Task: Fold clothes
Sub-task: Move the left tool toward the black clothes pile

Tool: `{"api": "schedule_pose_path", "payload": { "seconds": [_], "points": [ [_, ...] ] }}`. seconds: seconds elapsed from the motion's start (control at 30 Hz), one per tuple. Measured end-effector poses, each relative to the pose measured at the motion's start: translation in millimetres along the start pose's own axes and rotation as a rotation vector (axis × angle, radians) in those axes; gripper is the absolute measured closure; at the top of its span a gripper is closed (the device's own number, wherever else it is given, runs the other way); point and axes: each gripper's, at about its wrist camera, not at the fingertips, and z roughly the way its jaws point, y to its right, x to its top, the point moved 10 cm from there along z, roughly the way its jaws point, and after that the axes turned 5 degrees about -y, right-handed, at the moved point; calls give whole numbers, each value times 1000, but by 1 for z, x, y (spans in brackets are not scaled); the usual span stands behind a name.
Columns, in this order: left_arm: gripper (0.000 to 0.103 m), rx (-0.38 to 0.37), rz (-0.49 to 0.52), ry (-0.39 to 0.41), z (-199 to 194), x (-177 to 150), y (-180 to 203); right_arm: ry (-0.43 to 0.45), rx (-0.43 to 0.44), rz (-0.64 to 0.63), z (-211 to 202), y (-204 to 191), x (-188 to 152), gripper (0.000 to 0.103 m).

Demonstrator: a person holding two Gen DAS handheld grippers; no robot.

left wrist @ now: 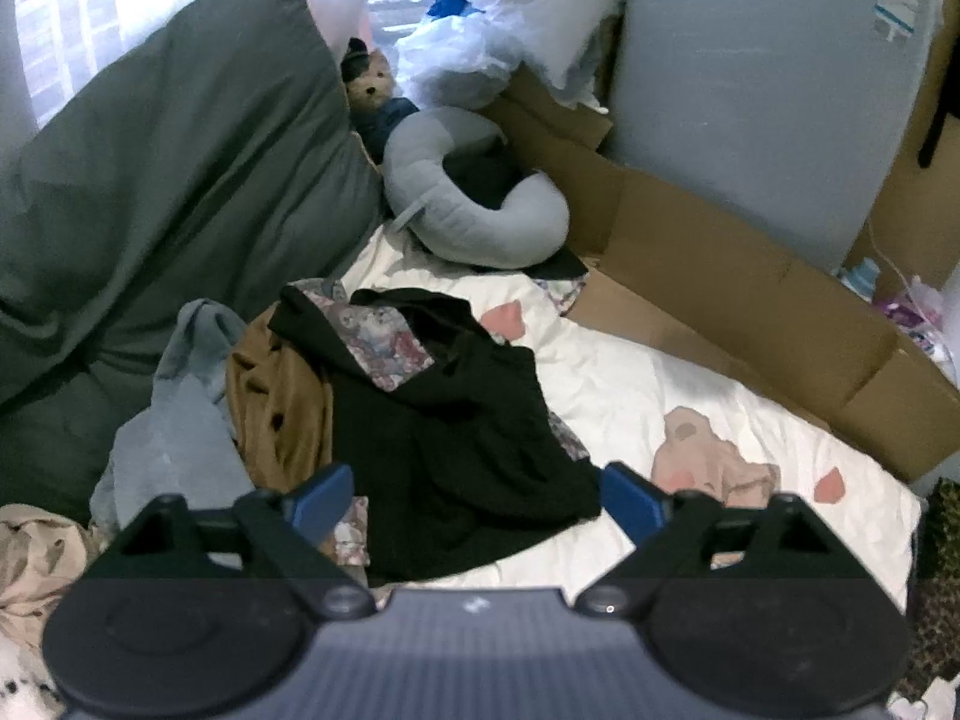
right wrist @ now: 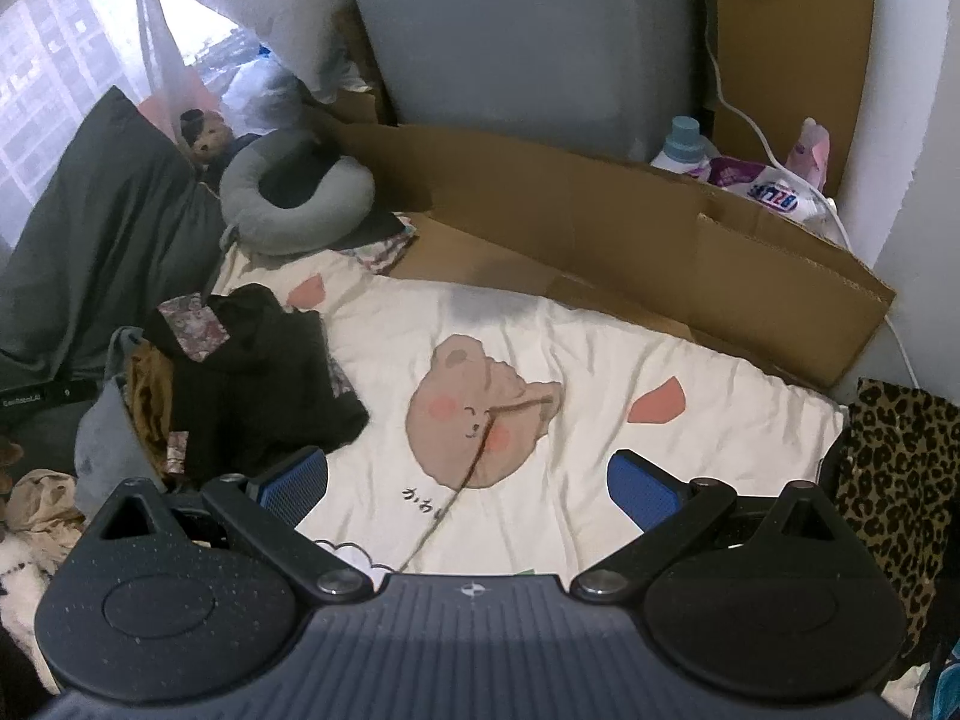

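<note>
The pile of clothes [left wrist: 384, 396] lies on the left side of the white bed cover [left wrist: 630, 384]. A black top [left wrist: 456, 438] sits on the pile and hides most of what is under it. Only bits of a flowery cloth [left wrist: 384, 339], a brown cloth [left wrist: 279, 402] and a gray-blue cloth [left wrist: 180, 420] stick out. You cannot tell what kind of clothes those are. At the left edge a pale spotted cloth [left wrist: 36, 546] is cut off by the picture.

The left gripper [left wrist: 477, 495] is wide open and holds nothing. Its blue pads [left wrist: 321, 495] hang over the near end of the black top. The right gripper [right wrist: 468, 483] is wide open too and empty. It hangs over the bare cover, just right of the pile.

Only the right view shows the whole bear face [right wrist: 480, 414] printed on the cover. It also shows a thin dark string [right wrist: 462, 480] lying across the face, and a leopard-spot cloth [right wrist: 900, 480] at the right edge. The left view shows only part of the bear print.

Behind the bed lies flat brown cardboard [right wrist: 600, 222]. Past it in the right view stand a bottle with a blue cap [right wrist: 684, 141] and a shiny packet [right wrist: 774, 189] with blurry words. At the back left are a big dark gray pillow [left wrist: 162, 180], a gray ring pillow [left wrist: 468, 192] and a small toy bear [left wrist: 372, 87], half hidden between them.
</note>
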Motion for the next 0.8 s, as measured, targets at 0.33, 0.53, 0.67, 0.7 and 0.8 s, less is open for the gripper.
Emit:
{"api": "schedule_pose_path", "payload": {
  "seconds": [0.33, 0.53, 0.67, 0.7, 0.8],
  "points": [
    [13, 7, -25, 14, 45, -13, -10, 23, 7, -22, 33, 18, -7, 1],
    [13, -3, -44, 28, 67, -23, -12, -5, 11, -10, 62, 29, -20, 1],
    [16, 9, -22, 37, 84, -32, -10, -12, 24, -20, 78, 31, -32, 1],
    [18, 9, -21, 36, 88, -35, -9, -14, 25, -25, 82, 32, -35, 1],
    [22, 2, -25, 47, 97, -44, -7, -19, 21, -42, 93, 34, -46, 1]
  ]
}}
